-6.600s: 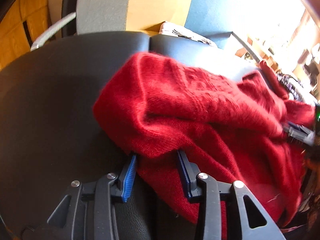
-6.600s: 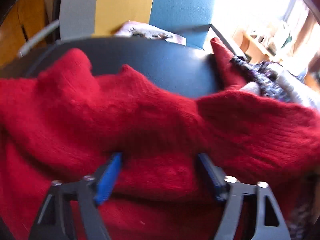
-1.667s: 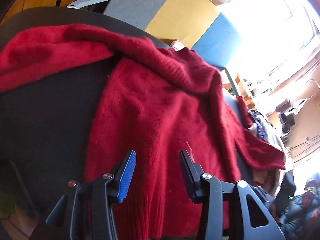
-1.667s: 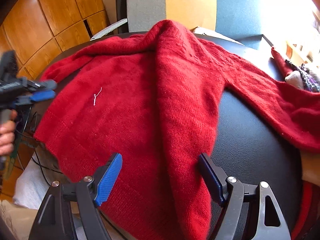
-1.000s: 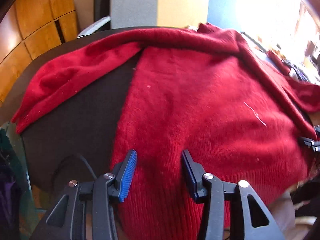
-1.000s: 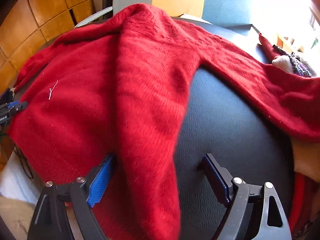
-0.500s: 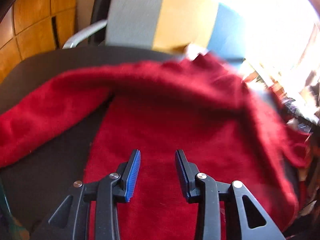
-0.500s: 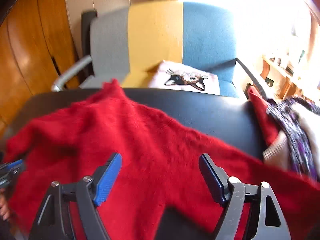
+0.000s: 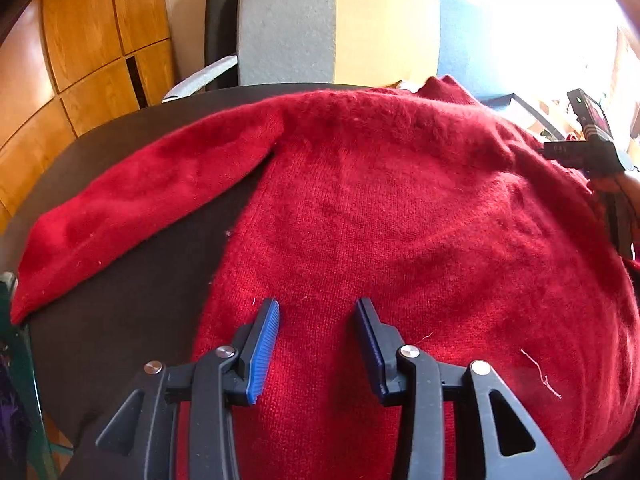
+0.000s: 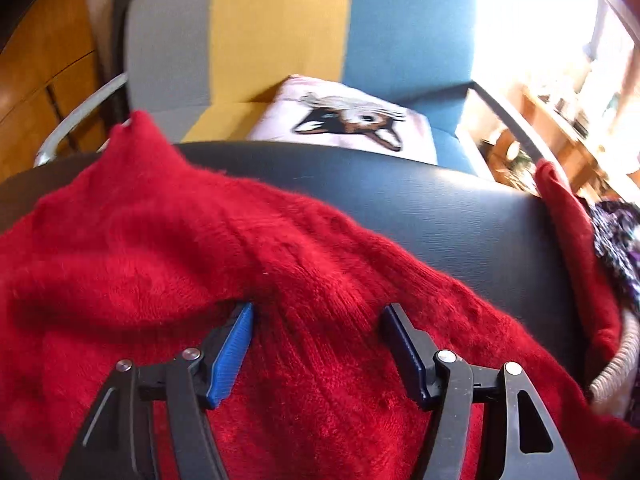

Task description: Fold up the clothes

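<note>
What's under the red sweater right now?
The fuzzy red knit sweater lies spread on a round black table, bare beside its sleeve and at the far rim. Whatever else lies beneath the sweater's body is covered and cannot be seen.

You have: one red sweater (image 9: 400, 208), one dark table (image 10: 460, 208), one striped armchair (image 10: 280, 32), one printed cushion (image 10: 352, 120), two grippers — left gripper (image 9: 317, 314), right gripper (image 10: 316, 316).

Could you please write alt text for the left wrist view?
A red sweater lies spread on a dark round table, one sleeve stretched out to the left. The left gripper hovers open above its body; the right gripper shows at the right edge.
</note>
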`<action>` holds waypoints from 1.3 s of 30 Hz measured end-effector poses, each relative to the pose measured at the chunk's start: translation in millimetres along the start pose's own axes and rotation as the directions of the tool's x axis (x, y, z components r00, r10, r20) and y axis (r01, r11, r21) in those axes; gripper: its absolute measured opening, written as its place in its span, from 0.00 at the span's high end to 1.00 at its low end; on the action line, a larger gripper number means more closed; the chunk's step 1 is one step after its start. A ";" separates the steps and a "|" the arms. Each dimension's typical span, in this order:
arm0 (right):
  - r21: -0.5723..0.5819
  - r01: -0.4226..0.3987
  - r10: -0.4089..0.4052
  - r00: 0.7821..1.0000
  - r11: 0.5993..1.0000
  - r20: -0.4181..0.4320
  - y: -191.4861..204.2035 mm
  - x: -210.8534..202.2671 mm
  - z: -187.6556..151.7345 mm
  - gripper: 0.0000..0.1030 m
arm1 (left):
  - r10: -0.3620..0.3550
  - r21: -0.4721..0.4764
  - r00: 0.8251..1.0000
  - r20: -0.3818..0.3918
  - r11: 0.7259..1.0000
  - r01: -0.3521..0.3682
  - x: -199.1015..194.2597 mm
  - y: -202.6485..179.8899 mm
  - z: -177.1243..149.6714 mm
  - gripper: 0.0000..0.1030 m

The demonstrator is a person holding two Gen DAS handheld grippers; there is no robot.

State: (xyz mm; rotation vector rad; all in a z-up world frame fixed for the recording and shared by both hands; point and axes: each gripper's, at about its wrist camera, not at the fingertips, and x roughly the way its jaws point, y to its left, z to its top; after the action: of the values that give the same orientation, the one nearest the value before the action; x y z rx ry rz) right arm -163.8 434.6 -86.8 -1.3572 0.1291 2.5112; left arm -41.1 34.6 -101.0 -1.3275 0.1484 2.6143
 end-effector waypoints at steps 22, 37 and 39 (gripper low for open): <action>-0.092 -0.195 0.195 0.981 0.976 -0.013 117.7 12.7 50.7 0.33 | 0.117 -0.089 0.993 0.024 0.989 -0.115 60.1 -4.7 78.7 0.62; -0.035 -0.174 0.173 0.984 0.984 -0.046 65.1 35.0 104.5 0.37 | 0.181 -0.090 0.983 0.036 0.980 -0.177 54.5 24.2 61.6 0.57; -0.061 -0.175 0.170 0.983 0.983 -0.076 67.0 51.0 106.1 0.33 | 0.169 -0.100 0.985 0.037 0.981 -0.164 58.1 24.6 63.6 0.56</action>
State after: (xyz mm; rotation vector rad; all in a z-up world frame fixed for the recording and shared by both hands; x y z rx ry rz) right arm -295.0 403.3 -74.1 -1.5220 0.1856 2.6309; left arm -130.0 30.2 -110.5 -1.3392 0.1329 2.8222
